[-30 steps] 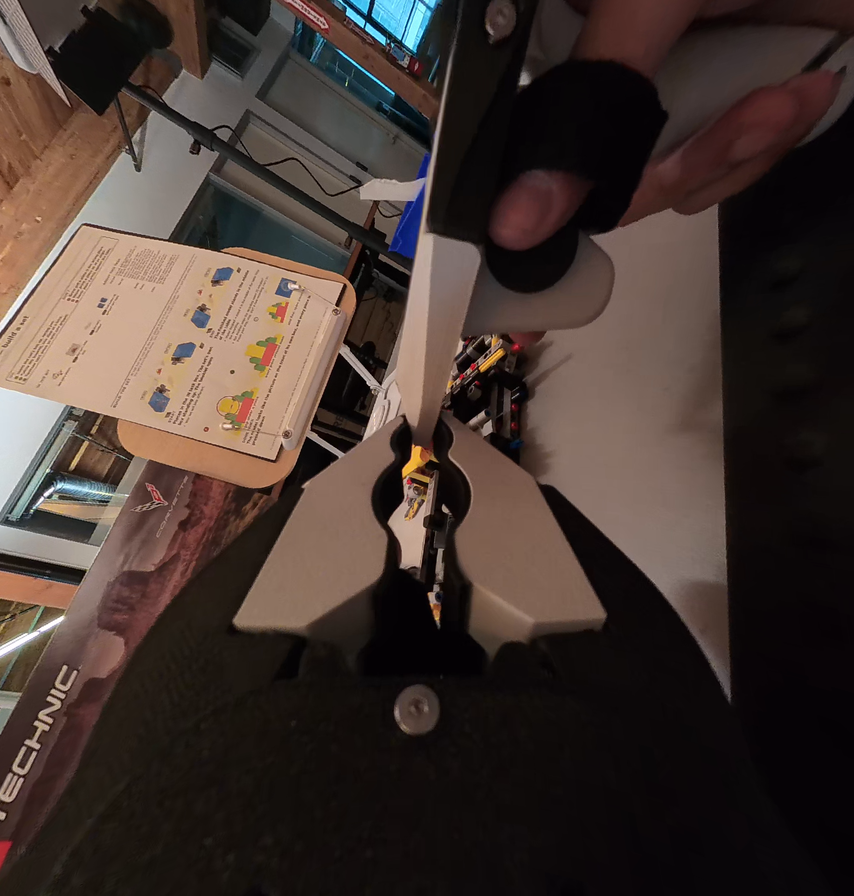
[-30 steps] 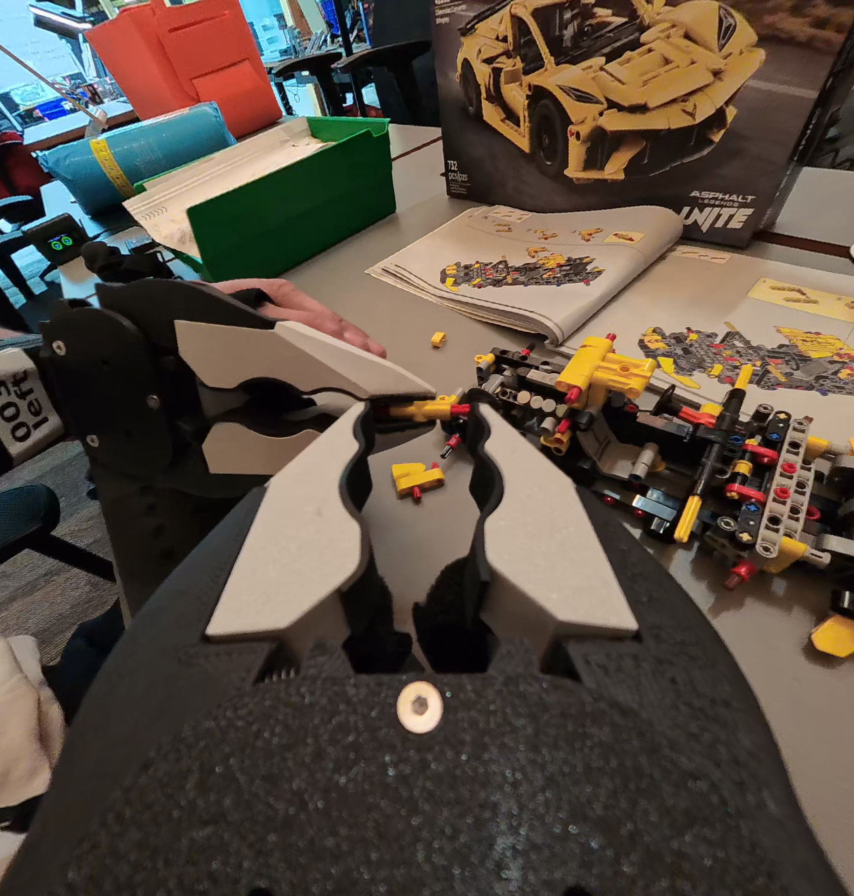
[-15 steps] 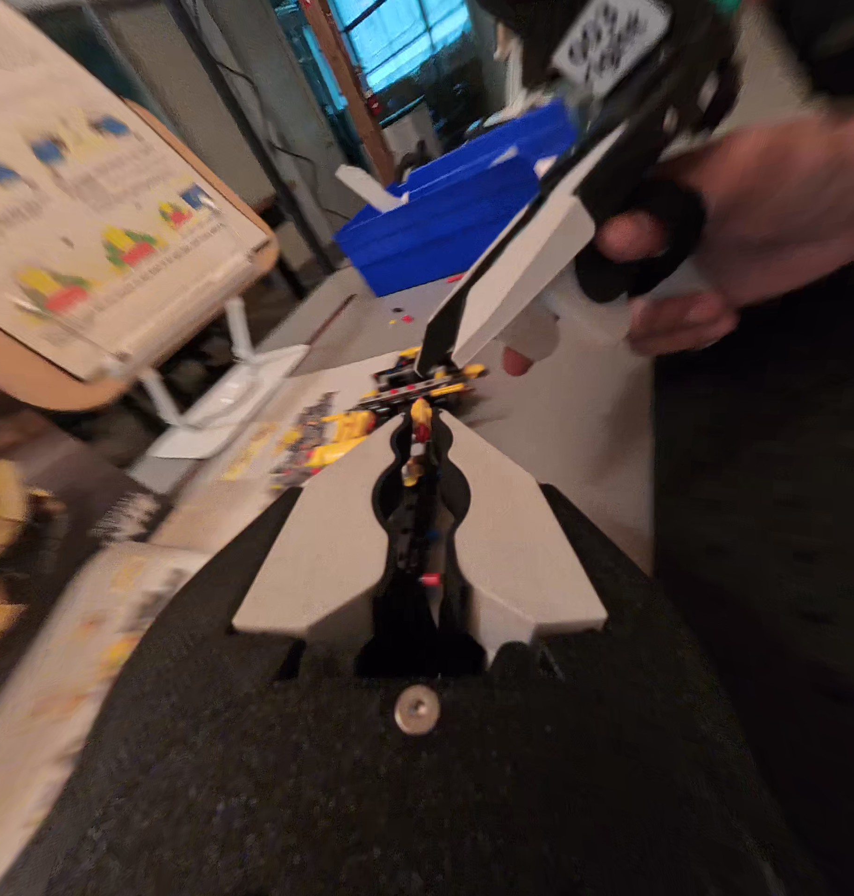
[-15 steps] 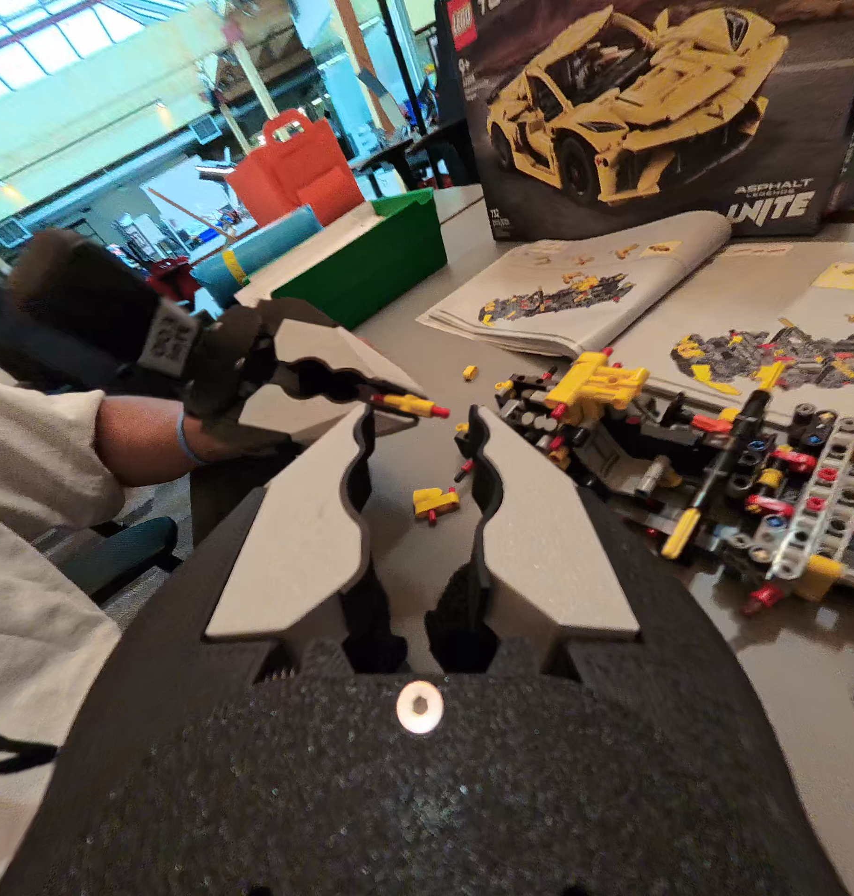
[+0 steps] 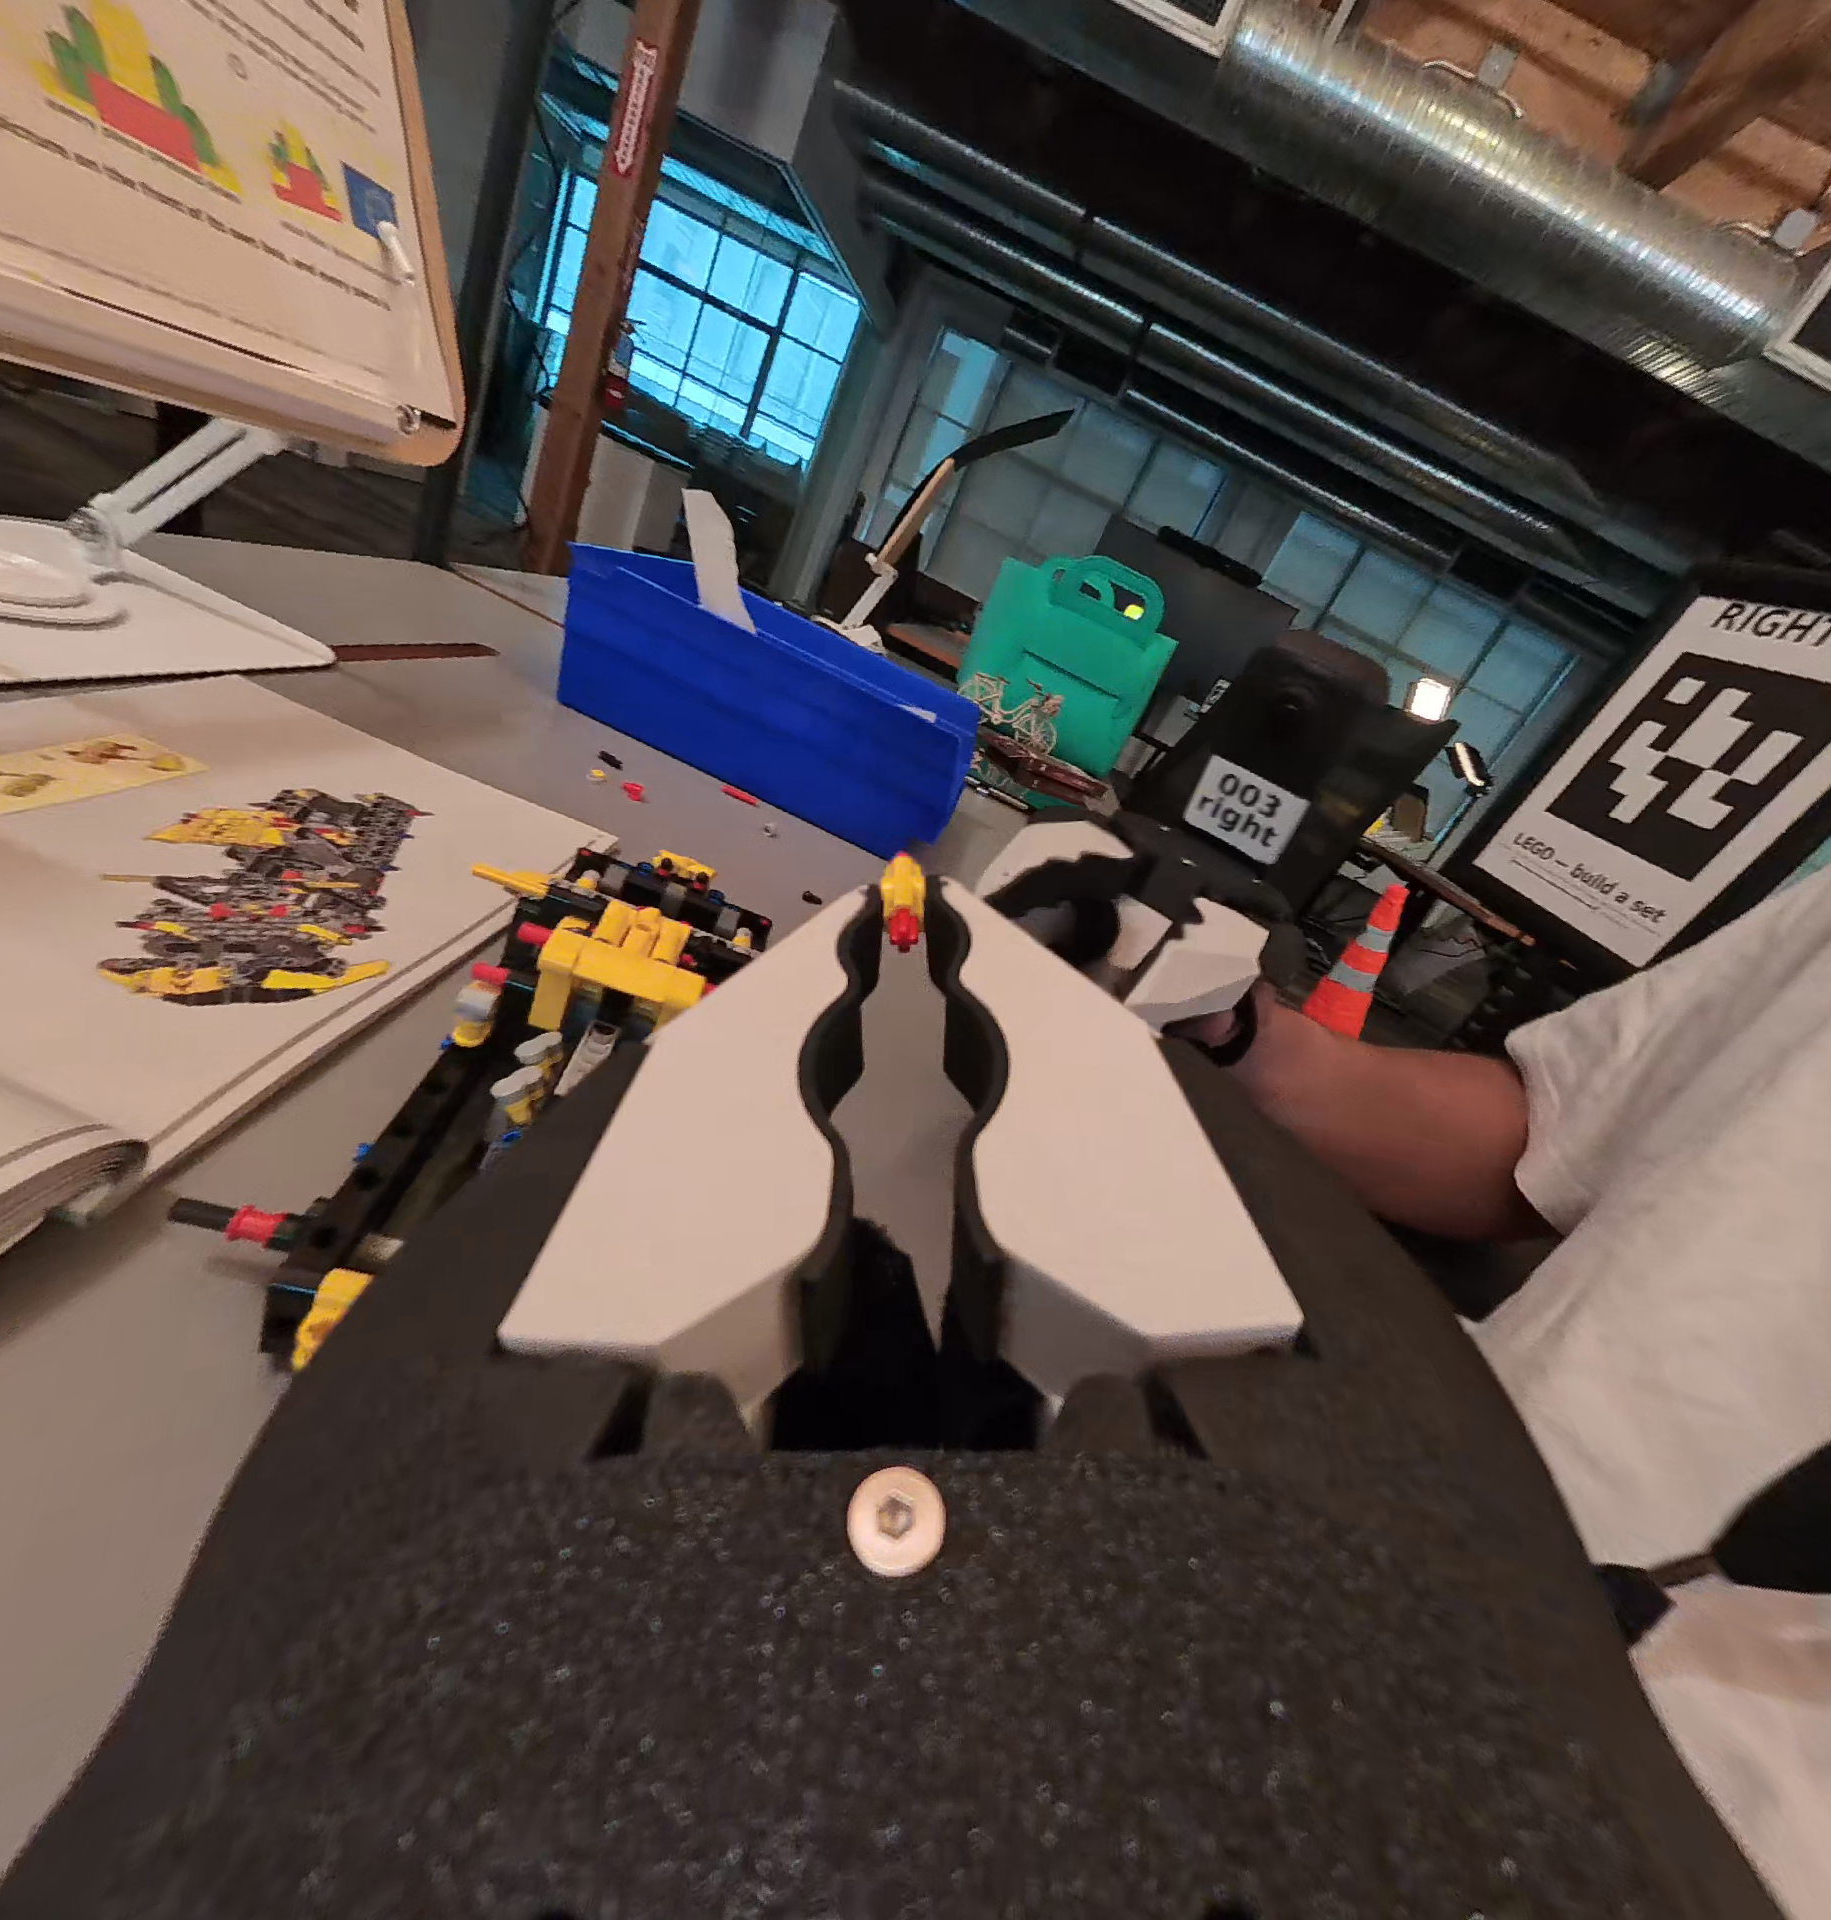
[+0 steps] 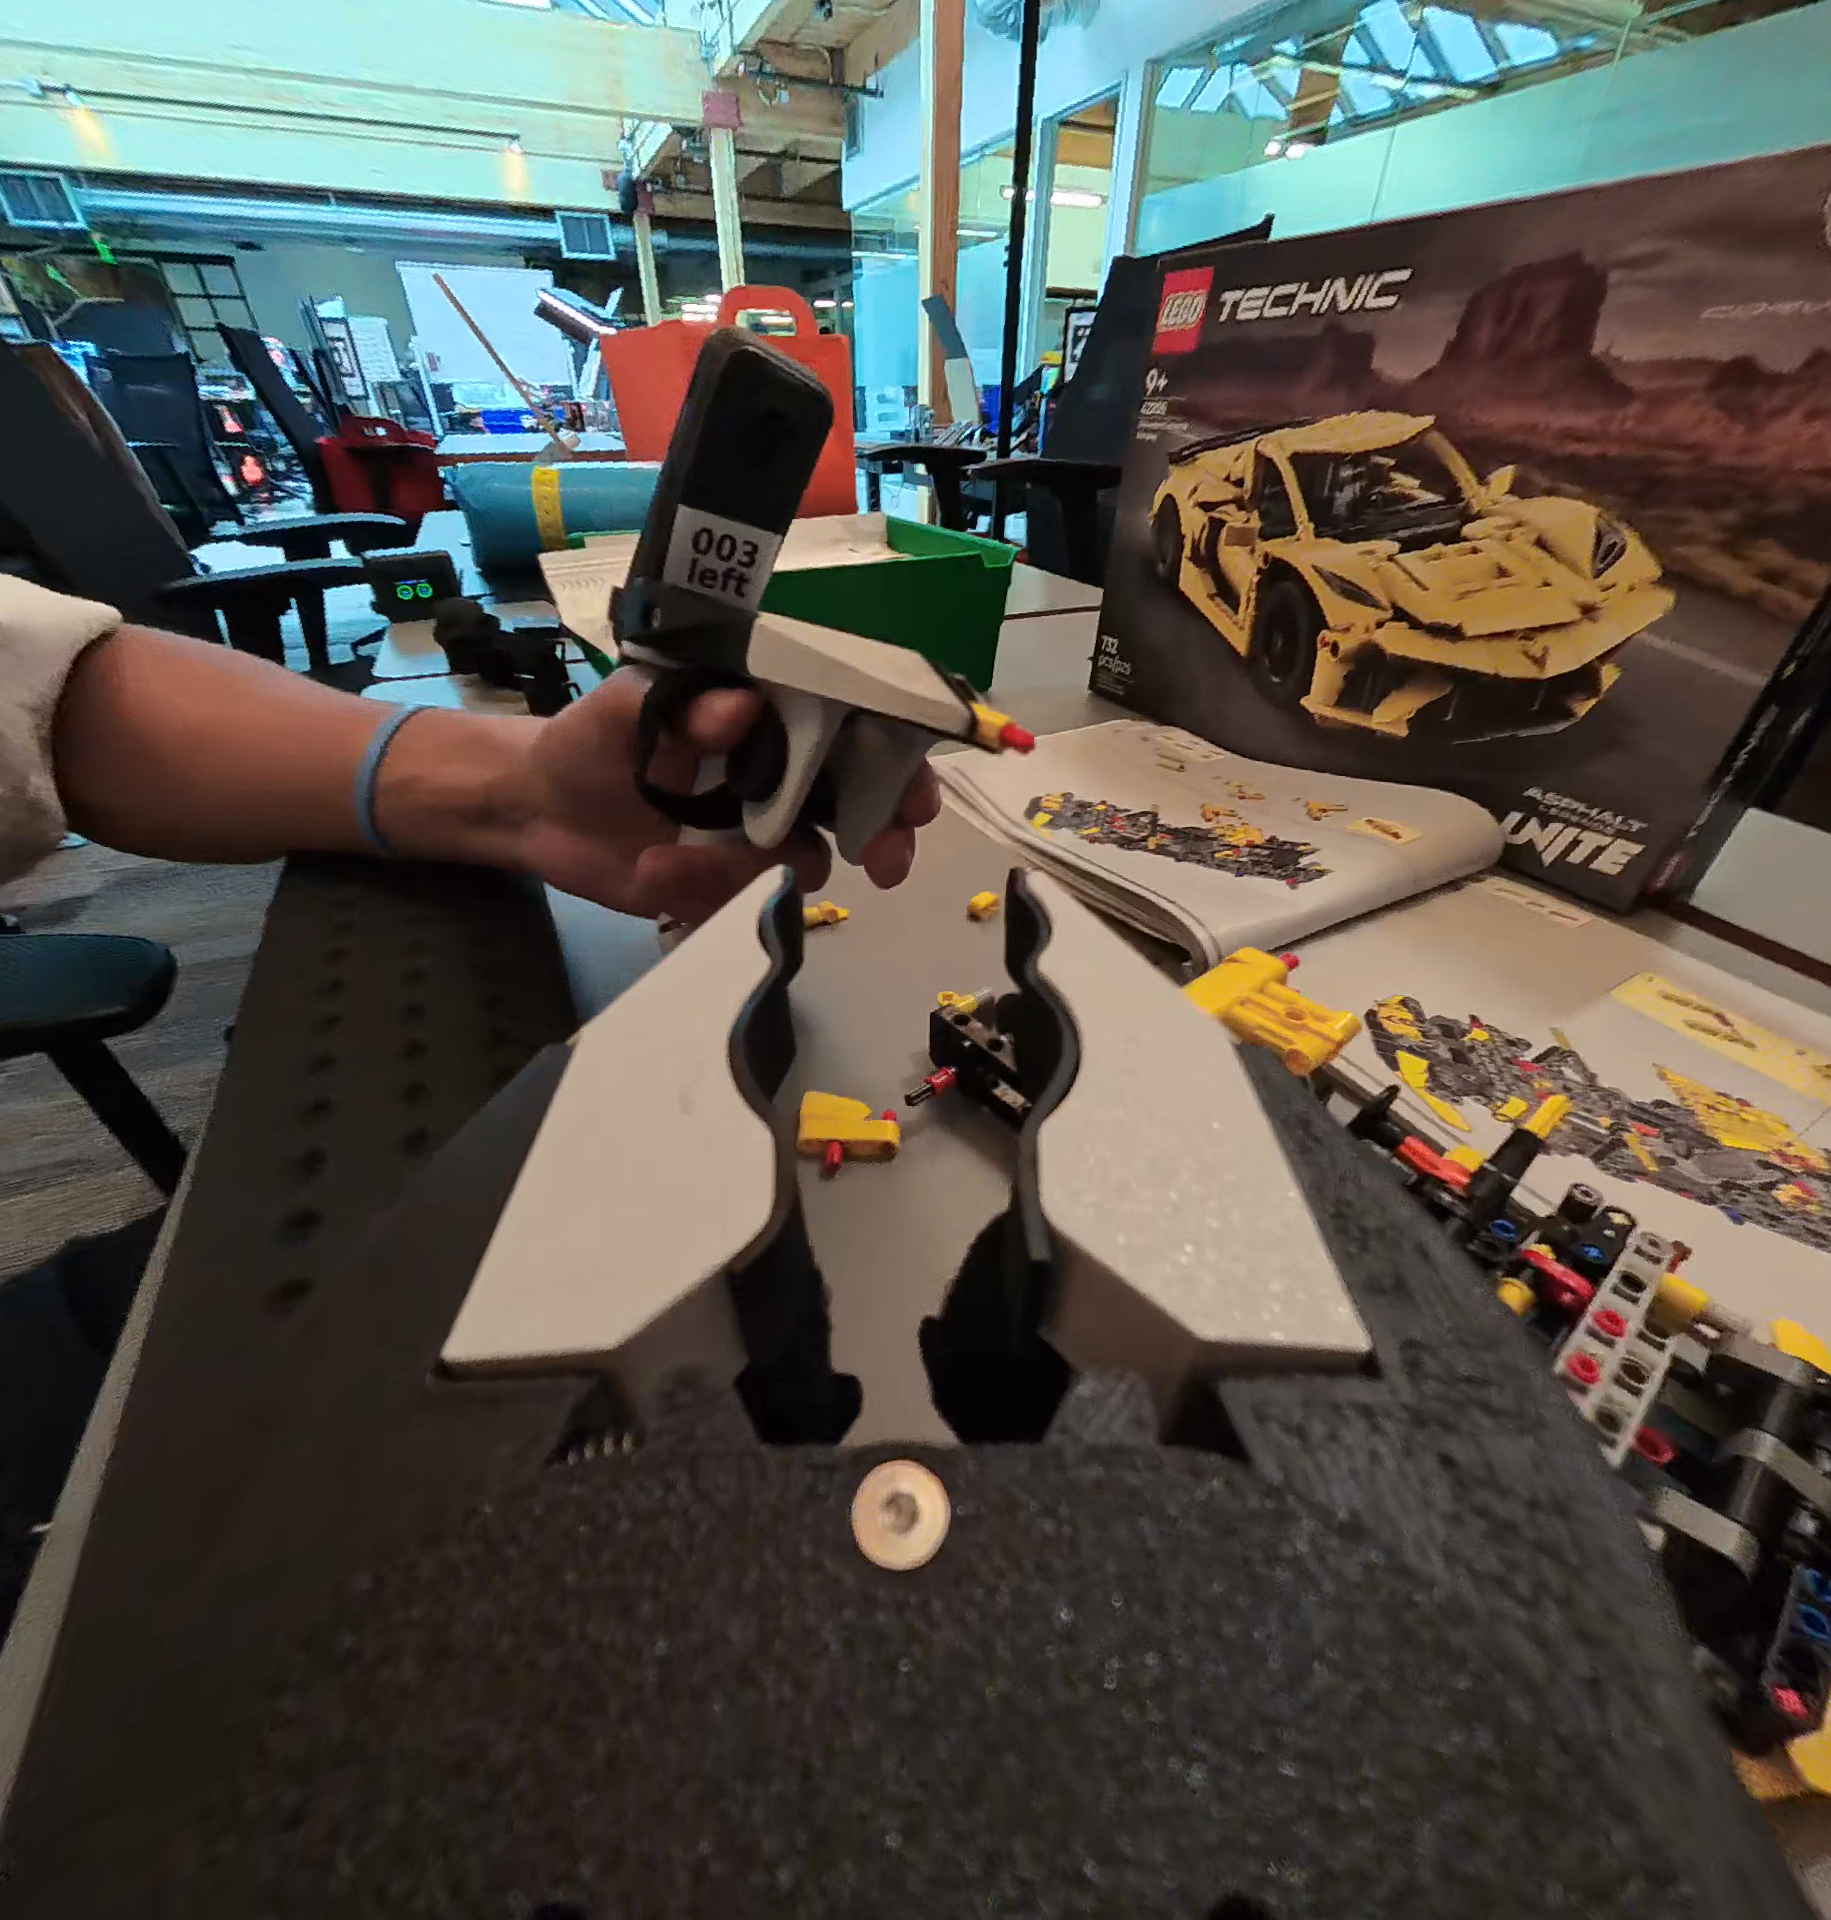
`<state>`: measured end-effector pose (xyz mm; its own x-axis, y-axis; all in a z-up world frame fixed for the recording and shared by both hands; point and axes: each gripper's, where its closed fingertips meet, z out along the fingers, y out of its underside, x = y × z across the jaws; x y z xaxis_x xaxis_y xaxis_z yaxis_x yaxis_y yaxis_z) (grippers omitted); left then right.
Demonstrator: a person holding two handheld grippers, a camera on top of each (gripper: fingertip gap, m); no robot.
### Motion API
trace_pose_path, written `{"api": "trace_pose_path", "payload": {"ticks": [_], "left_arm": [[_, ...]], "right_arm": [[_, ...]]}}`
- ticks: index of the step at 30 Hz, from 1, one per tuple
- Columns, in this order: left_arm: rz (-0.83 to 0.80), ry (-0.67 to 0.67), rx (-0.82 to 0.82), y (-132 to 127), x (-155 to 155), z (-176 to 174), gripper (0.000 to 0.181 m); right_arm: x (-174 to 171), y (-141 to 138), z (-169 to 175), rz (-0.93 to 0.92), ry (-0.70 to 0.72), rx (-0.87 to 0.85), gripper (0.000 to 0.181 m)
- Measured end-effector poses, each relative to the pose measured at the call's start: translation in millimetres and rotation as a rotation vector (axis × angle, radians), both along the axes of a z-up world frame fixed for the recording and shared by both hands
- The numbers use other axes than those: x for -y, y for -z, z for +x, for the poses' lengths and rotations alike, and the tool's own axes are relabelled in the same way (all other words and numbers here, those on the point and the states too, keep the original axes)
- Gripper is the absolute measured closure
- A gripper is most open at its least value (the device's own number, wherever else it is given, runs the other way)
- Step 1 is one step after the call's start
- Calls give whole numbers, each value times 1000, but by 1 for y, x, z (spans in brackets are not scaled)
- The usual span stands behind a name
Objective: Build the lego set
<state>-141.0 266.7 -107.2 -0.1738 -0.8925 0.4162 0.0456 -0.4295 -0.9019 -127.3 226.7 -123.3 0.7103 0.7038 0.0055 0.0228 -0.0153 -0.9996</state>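
Item: small yellow piece with red pin [image 5: 902, 902], short, the red end protruding. Pinched at the very tips of the left gripper [image 5: 903, 896], whose fingers are pressed onto it, lifted clear of the table [image 6: 869, 1039].

Right gripper [image 6: 895, 894]: fingers spread, nothing between them. Beyond and below its gap lie a yellow connector [image 6: 846, 1127] and a black beam piece [image 6: 978, 1044], the beam nearer its right finger.

Partly built chassis [image 5: 578, 997]: black and yellow, left of the left gripper's fingers.
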Motion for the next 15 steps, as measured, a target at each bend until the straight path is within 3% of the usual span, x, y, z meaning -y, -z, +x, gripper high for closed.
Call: {"api": "trace_pose_path", "payload": {"ticks": [8,15], "left_arm": [[-26,-41,-65,14,-13,2,174],[-54,23,-65,15,-5,3,174]], "right_arm": [[-10,9,11,-76,43,-26,149],[-12,13,11,-97,36,-12,156]]}}
